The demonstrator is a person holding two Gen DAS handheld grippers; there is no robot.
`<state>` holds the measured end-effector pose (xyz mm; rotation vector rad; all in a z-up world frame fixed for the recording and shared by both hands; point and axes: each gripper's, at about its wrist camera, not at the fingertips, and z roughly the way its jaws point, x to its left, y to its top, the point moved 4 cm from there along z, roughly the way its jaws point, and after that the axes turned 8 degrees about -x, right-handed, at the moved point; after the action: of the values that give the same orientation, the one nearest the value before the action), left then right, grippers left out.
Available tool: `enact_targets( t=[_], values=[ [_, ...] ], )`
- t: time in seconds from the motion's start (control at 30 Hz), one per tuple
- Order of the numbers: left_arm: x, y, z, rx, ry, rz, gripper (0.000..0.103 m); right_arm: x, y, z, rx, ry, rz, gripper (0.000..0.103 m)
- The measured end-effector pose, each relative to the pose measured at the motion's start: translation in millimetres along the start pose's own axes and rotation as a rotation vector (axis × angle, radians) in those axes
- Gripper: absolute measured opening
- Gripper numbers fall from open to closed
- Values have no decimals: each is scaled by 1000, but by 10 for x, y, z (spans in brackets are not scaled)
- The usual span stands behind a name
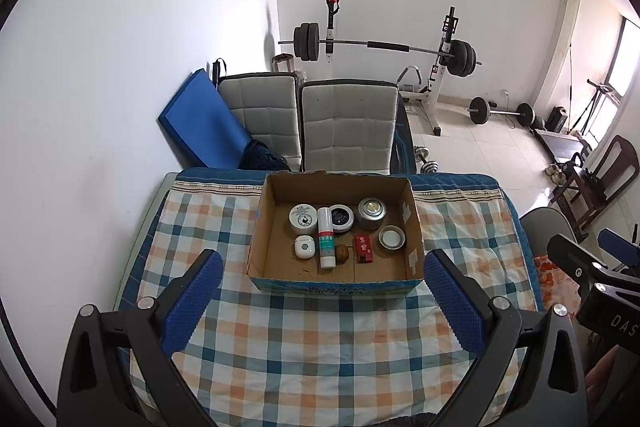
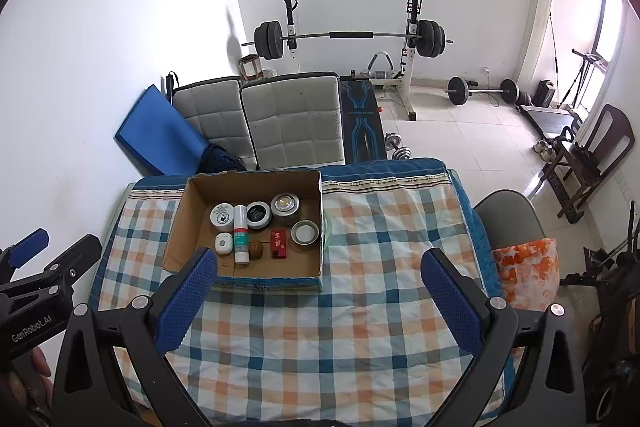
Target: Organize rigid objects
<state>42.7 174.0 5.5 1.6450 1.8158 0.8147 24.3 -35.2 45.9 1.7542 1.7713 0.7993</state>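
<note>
A: Left gripper (image 1: 323, 281), blue-padded fingers spread wide, nothing between them. It hangs above the near part of the checked blue, orange and white tablecloth (image 1: 320, 339).

B: Right gripper (image 2: 320, 279) is the same: fingers wide apart, empty, over the cloth's near half. Its left fingertip overlaps the box's near left corner in that view; I cannot tell whether they touch.

A: The open brown cardboard box (image 1: 276, 195) sits at the far middle of the table, flaps up. Everything to be sorted lies inside it.

B: Far row, left to right: round white jar with printed lid (image 1: 302, 218), black-lidded round tin (image 1: 341, 219), silver round tin with shiny top (image 1: 372, 213).

A: A white tube with green label and red band (image 1: 325, 237) lies lengthwise, far to near, between the white jar and the black-lidded tin.

B: Near row, left to right: small white rounded case (image 1: 304, 247), just left of the tube; small brown walnut-like ball (image 1: 342, 253), touching the tube's right side; small red rectangular box (image 1: 363, 248); shallow open metal tin with pale inside (image 1: 391, 237), nearest the right wall.

A: Beyond the table: two grey padded chair backs (image 1: 348, 123), a blue mat (image 1: 200, 119) leaning on the left wall, and a barbell on a white rack (image 1: 384, 47) farther back.

B: Part of the other gripper shows at each view's edge.
</note>
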Motion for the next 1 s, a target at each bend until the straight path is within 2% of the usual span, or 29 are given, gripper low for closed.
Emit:
enact_targets(
  t=[1.0],
  values=[
    [-47, 24, -11, -12, -2, -3, 103, -77, 44, -57, -33, -43, 22, 103]
  ],
)
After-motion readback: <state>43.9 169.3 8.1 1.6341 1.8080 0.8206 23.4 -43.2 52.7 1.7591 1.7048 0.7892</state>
